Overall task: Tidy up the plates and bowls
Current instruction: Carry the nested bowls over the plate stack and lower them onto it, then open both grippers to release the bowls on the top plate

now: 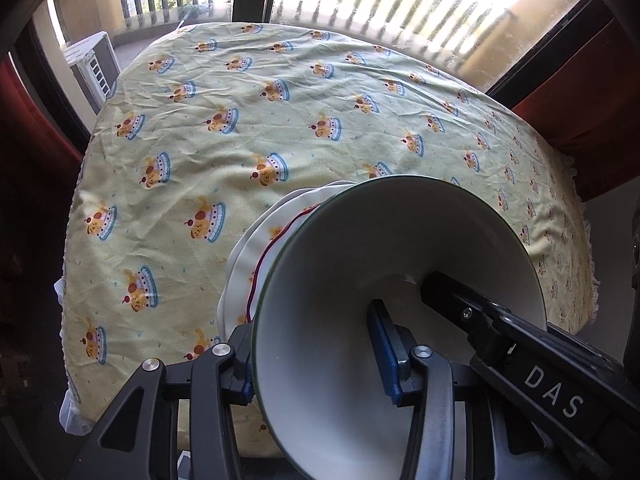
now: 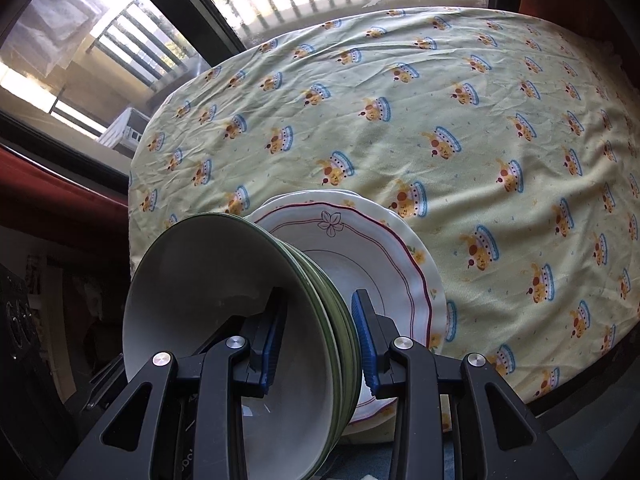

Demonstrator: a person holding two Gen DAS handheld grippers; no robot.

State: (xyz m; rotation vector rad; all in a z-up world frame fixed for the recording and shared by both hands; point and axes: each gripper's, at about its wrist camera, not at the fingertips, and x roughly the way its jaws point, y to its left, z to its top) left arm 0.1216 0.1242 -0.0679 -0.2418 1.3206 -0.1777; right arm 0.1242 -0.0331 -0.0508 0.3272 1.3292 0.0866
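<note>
A stack of white bowls with green rims [image 2: 224, 300] fills the near part of both views, tipped toward the cameras. My right gripper [image 2: 318, 340] is shut on the stack's wall, with one blue pad inside the top bowl and the other outside. In the left wrist view my left gripper [image 1: 316, 360] is shut on the opposite side of the top bowl [image 1: 360, 260] in the same way. The right gripper's black finger [image 1: 440, 292] reaches into the bowl there. White plates with a scalloped red line [image 2: 384, 264] [image 1: 256, 248] sit under the bowls. Whether they rest on the cloth I cannot tell.
A round table under a pale yellow cloth printed with cartoon cakes [image 1: 248, 128] [image 2: 460, 112] spreads beyond the dishes. Behind it is a window with a balcony railing [image 1: 360, 0]. Red fabric [image 1: 580, 92] stands at the sides, and an outdoor unit [image 1: 94, 68] sits outside.
</note>
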